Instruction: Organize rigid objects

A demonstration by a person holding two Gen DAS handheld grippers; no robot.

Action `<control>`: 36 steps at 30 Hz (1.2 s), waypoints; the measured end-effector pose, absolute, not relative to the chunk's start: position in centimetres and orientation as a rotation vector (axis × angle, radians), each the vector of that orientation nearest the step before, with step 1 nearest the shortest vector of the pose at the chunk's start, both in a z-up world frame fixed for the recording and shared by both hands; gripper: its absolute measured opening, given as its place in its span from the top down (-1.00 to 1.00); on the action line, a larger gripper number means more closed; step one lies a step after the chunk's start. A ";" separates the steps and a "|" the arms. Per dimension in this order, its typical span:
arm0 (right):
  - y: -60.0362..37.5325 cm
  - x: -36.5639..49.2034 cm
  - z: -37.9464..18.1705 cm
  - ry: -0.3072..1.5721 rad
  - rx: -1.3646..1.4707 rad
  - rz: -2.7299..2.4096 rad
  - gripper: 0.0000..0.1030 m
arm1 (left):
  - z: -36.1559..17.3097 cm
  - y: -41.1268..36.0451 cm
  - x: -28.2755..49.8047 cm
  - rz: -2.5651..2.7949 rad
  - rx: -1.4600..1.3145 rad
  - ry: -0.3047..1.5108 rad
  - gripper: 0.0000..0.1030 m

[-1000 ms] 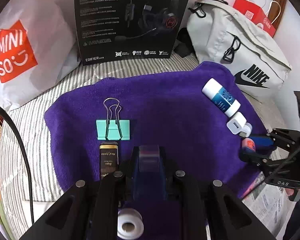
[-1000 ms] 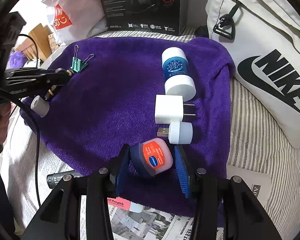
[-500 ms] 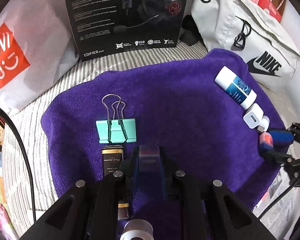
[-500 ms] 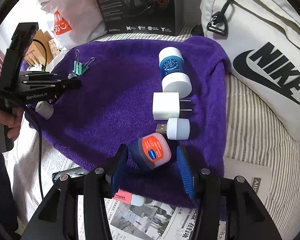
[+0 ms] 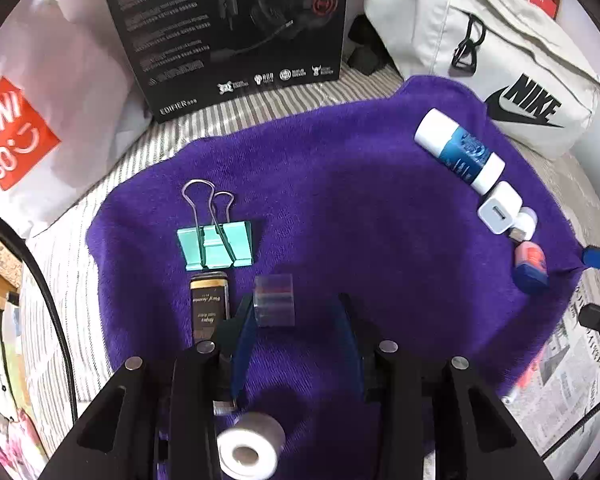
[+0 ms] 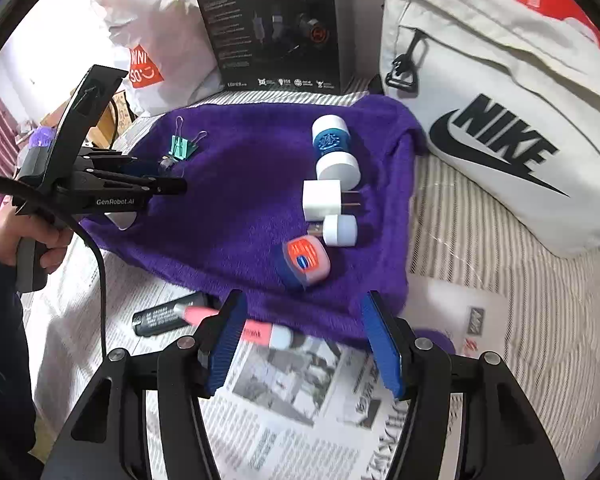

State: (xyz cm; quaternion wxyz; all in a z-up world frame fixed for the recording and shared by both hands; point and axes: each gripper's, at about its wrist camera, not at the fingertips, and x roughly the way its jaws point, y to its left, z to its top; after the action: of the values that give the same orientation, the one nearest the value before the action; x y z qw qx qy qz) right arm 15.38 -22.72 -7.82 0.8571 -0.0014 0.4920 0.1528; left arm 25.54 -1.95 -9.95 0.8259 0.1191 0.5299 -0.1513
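Purple towel (image 5: 340,208) spread over a striped cover, filling the ground ahead of both sets of jaws; newspaper (image 6: 284,392) lies under the right jaws. Well beyond the jaws, at the far edge: white bag (image 6: 500,120) with black lettering, black headset box (image 5: 232,28), white shopping bag (image 5: 40,92) with a red logo. Left gripper (image 5: 296,320): jaws have just been opening and now stand apart; a small clear tape roll (image 5: 274,300) lies on the towel between the fingertips, close to the left-hand pad, the right-hand pad clear of it, so no grip. Just beyond and left of that fingertip: a dark tube with a gold band (image 5: 210,304), and past it a teal binder clip (image 5: 216,244), wire handles pointing away. A white tape roll (image 5: 250,450) sits below the jaws, near the camera. Right gripper (image 6: 302,336): jaws have just been opening, now wide apart with nothing between the pads; they hang over the towel's near edge. Just ahead of them, on the towel, a small blue jar with a pink-orange lid (image 6: 306,260), free of both pads. Beyond it in a row, each just beside the next: a small white USB lamp (image 6: 340,230), a white plug adapter (image 6: 322,200), a blue-and-white bottle (image 6: 334,152) on its side. Left of the right jaws, on the newspaper: a black tube (image 6: 168,316) and a pink stick (image 6: 260,334), partly hidden.
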 end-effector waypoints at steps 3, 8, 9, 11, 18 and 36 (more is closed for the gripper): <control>-23.3 14.2 -7.6 1.032 0.008 0.308 -0.24 | -8.5 -2.3 24.0 -0.328 0.260 1.095 0.28; -24.8 12.7 -7.9 1.044 0.041 0.276 -0.24 | -5.6 -2.9 20.3 -0.362 0.274 1.028 0.28; -25.1 12.3 -7.9 1.041 0.049 0.270 -0.24 | -5.3 -3.1 19.4 -0.375 0.269 1.021 0.28; -25.8 11.5 -8.0 1.034 0.077 0.252 -0.24 | -4.9 -3.4 17.5 -0.429 0.243 1.019 0.28; -27.7 9.8 -8.7 1.026 0.176 0.204 -0.25 | -6.0 -5.4 12.0 -0.520 0.262 1.038 0.28; -28.1 8.0 -10.0 1.055 0.188 0.207 -0.26 | -10.5 -9.4 12.8 -0.572 0.431 1.117 0.28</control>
State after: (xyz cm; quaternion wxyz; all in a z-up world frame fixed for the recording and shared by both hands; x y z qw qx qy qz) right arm 7.97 -28.13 -10.02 0.8548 0.0892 0.5016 0.0985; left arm 12.79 -9.43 -10.54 0.7880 0.1999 0.5184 -0.2653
